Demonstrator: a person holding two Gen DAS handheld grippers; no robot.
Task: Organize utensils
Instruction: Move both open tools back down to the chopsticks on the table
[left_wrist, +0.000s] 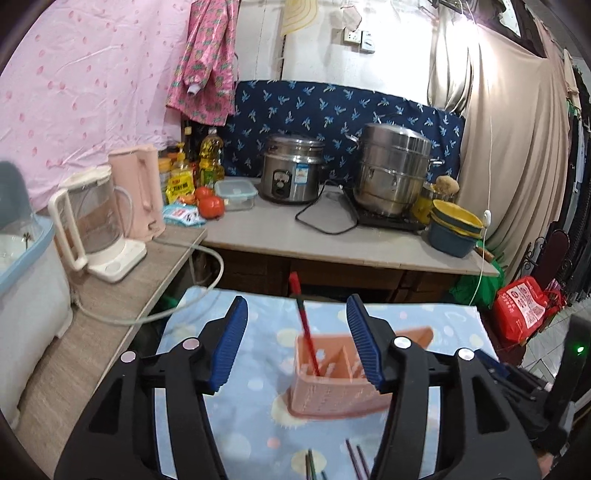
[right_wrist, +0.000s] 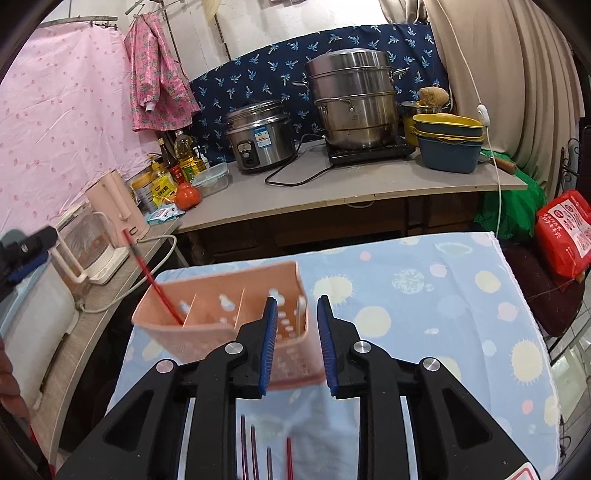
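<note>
We note one red chopstick leaning in the pink holder's left compartment. Our left gripper and right gripper hang released, grasping nothing.

Evenly lit indoors, strong fisheye bending, dark corners, slight blur

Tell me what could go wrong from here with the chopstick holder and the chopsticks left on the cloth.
The lone red chopstick leans steeply out of the left end compartment of the pink holder; a nudge might tip it out. The right gripper has its fingers close around the holder's right end, so reaching down for the loose chopsticks could shove the holder. The floral cloth may slide under it.
</note>
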